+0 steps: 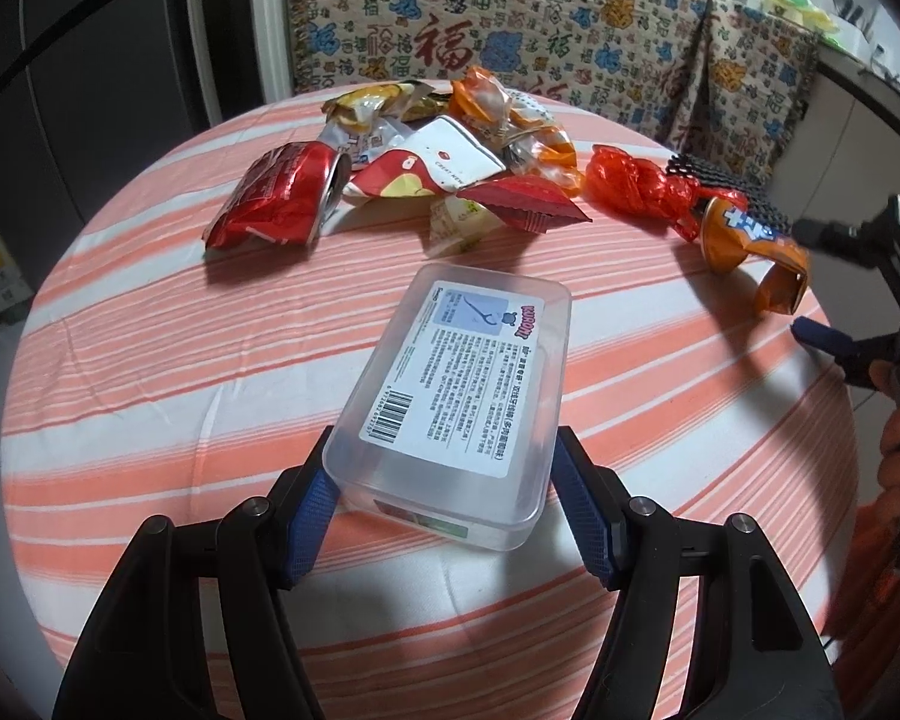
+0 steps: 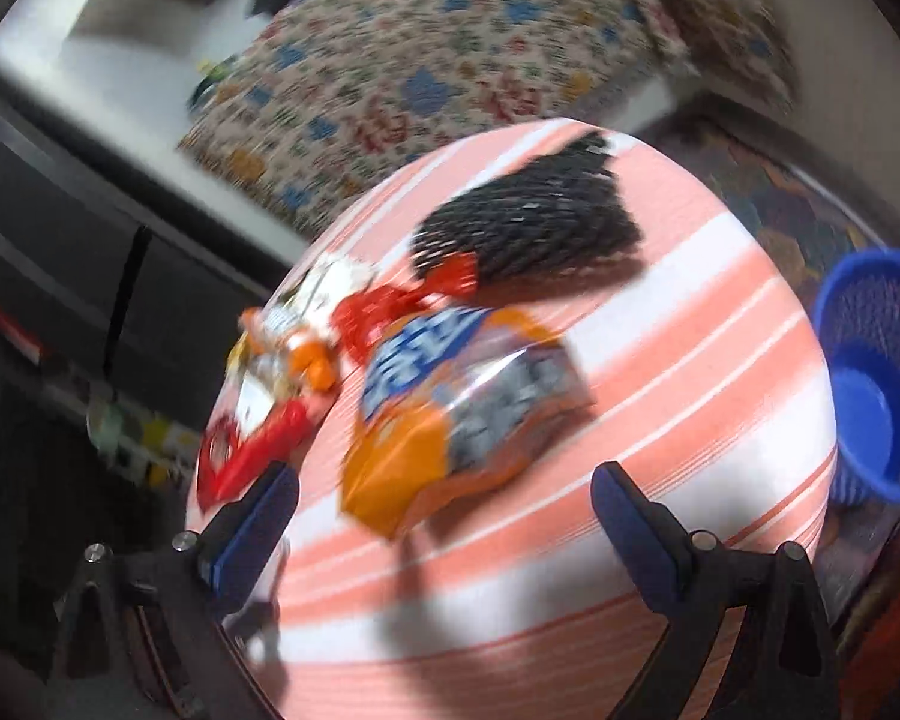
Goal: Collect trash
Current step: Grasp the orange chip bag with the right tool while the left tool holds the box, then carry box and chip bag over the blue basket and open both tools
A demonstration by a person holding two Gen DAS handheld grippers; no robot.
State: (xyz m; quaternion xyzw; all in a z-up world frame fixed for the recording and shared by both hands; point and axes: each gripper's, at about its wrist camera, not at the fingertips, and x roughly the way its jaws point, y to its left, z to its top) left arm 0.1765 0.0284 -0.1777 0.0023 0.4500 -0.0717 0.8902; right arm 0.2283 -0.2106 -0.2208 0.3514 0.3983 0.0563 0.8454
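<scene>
Trash wrappers (image 1: 450,156) lie heaped at the far side of the round tabletop (image 1: 150,360), which wears an orange-and-white striped cloth. One white wrapper in the heap reads "CREAT NEW"; the rest of its print is too small to make out. A crushed red bag (image 1: 276,204) lies at the heap's left end, a twisted red wrapper (image 1: 630,186) to its right, and beyond that an orange packet (image 1: 750,252) with blue-and-white lettering that cannot be read, beside a black mesh pad (image 1: 720,180).

Nearer, a clear plastic box (image 1: 450,402) sits on the cloth, its label showing a pink "KUBON"-like brand word, a barcode and dense Chinese text. The left gripper (image 1: 444,498) has its blue-padded fingers (image 1: 312,516) clamped on the box's near end.

In the blurred right wrist view, the right gripper (image 2: 444,516) hangs with fingers spread wide and nothing between them, the orange packet (image 2: 450,414) just ahead. A blue mesh bin (image 2: 876,378) stands off the table's edge. Behind, a cloth (image 1: 510,18) printed with red "福" characters.
</scene>
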